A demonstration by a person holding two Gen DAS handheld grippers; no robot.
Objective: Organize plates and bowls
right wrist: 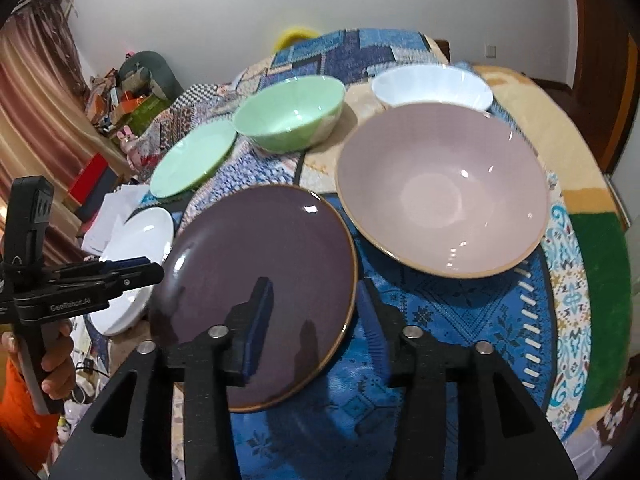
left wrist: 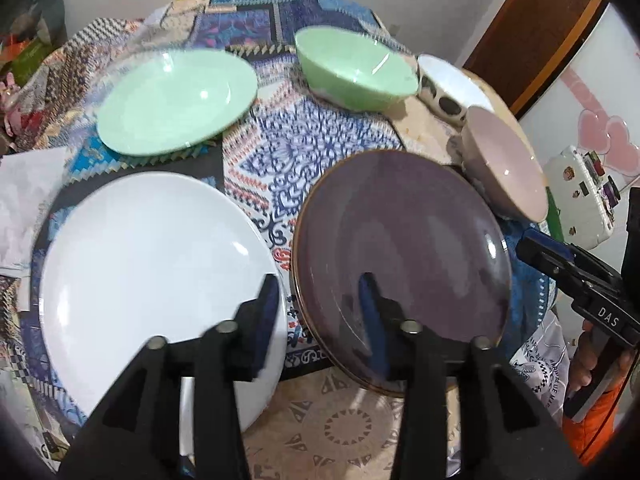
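On the patterned cloth lie a white plate (left wrist: 160, 272), a dark purple plate (left wrist: 404, 248), a green plate (left wrist: 176, 100), a green bowl (left wrist: 356, 68), a white bowl (left wrist: 452, 84) and a pink bowl (left wrist: 504, 156). My left gripper (left wrist: 320, 304) is open, hovering over the gap between the white and purple plates. My right gripper (right wrist: 316, 300) is open above the near right rim of the purple plate (right wrist: 256, 264), with the pink bowl (right wrist: 440, 192) just beyond. Each gripper shows in the other's view: the right (left wrist: 576, 276), the left (right wrist: 100, 276).
The round table (right wrist: 520, 300) is covered with patchwork cloths. Papers (left wrist: 28, 200) lie at the left edge. A cluttered corner (right wrist: 128, 100) and a curtain (right wrist: 36, 128) are at the far left; a wooden door (left wrist: 536, 32) is to the right.
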